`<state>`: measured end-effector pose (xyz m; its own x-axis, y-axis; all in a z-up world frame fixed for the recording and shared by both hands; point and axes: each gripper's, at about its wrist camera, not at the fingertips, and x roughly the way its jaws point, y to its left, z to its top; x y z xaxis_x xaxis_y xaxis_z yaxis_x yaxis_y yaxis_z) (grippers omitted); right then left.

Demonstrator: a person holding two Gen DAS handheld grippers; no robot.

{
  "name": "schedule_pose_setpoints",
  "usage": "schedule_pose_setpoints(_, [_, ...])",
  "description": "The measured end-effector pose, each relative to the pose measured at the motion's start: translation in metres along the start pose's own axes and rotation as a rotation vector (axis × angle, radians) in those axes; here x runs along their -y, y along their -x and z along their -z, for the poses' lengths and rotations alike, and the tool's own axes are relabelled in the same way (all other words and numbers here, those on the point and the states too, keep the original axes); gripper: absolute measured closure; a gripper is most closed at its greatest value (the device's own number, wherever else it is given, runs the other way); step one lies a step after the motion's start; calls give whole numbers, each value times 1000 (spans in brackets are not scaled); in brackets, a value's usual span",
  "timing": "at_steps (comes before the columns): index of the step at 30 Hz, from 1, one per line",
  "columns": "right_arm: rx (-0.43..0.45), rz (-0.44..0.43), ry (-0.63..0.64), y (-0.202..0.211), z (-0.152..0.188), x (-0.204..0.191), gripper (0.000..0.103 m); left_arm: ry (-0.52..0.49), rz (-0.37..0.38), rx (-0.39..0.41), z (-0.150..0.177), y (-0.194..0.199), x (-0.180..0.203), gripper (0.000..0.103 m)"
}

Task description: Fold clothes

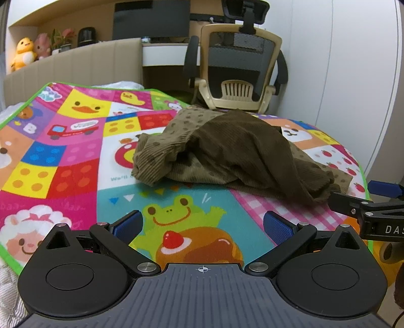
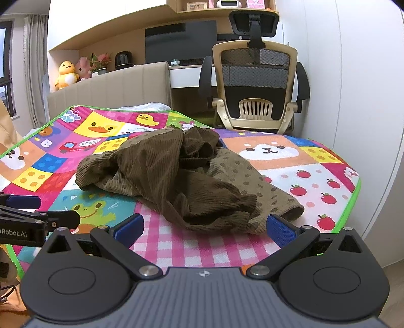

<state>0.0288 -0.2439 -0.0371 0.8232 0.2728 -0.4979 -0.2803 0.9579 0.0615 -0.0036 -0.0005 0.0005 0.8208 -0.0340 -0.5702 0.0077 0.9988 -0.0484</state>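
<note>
A crumpled brown corduroy garment (image 1: 227,151) with a dotted lining lies in a heap on a colourful cartoon play mat (image 1: 75,156). It also shows in the right wrist view (image 2: 181,176), on the mat (image 2: 290,161). My left gripper (image 1: 202,225) is open and empty, hovering over the mat's near edge, short of the garment. My right gripper (image 2: 204,227) is open and empty, its fingertips just short of the garment's near hem. Each gripper shows at the edge of the other's view, the right one (image 1: 366,209) and the left one (image 2: 38,219).
An office chair (image 1: 237,65) stands beyond the mat's far edge, in front of a desk with a monitor (image 1: 151,20). A beige headboard (image 1: 75,63) with plush toys (image 1: 24,53) is at the back left. A white wall (image 2: 353,101) is on the right.
</note>
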Motion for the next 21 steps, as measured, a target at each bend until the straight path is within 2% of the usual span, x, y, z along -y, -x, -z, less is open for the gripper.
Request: schedule_pose_setpoints(21, [-30, -24, -9, -6, 5, 1, 0, 2, 4, -25, 3, -4, -1, 0])
